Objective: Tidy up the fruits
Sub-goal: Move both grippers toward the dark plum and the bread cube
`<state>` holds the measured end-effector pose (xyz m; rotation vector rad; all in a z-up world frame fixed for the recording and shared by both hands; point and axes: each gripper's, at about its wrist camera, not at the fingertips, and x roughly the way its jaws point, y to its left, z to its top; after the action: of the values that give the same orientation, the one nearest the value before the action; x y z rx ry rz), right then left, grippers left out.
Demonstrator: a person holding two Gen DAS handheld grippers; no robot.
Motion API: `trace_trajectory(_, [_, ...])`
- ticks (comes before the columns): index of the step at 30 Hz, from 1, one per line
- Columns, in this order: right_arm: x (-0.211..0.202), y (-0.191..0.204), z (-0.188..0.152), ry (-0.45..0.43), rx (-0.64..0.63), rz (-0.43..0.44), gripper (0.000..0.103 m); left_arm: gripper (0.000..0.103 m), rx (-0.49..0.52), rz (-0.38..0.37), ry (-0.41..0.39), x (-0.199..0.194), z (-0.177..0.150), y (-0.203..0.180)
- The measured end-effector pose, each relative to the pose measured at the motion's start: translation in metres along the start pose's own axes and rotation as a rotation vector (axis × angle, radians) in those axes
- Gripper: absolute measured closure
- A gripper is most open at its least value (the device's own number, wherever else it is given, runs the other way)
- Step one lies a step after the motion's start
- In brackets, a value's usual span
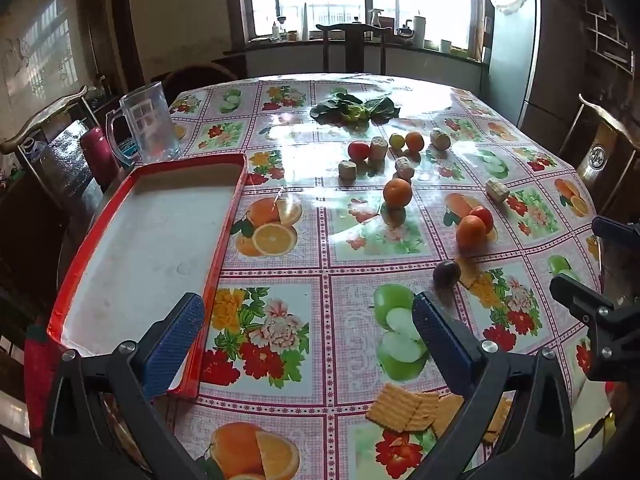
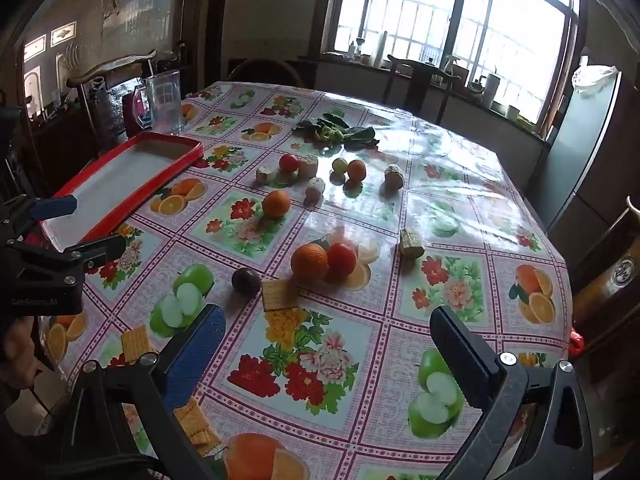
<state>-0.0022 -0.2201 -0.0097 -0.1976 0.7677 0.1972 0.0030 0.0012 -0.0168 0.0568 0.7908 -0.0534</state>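
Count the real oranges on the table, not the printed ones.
3. One orange touches a tomato nearest the tools, one sits mid-table, one lies farther back beside a green fruit.

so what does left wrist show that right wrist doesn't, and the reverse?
Left wrist only: the red tray's near end and the biscuit pile between the left claw's open fingers. Right wrist only: a hand at the left edge, and the biscuit beside the dark plum in full. Both: oranges, tomatoes, corn pieces, leafy greens, clear jug, and both claws open and empty.
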Motion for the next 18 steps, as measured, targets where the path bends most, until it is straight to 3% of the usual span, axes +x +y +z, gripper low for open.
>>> trace_trajectory(5, [0.002,0.006,0.001,0.013,-0.017,-0.038,0.000,0.000,0.014,-0.027,0.008,0.002,-0.001,-0.005])
trace_trajectory(18, [0.009,-0.002,0.000,0.038,0.003,-0.035,0.000,0.000,0.045,-0.071,0.035,0.004,-0.006,-0.013])
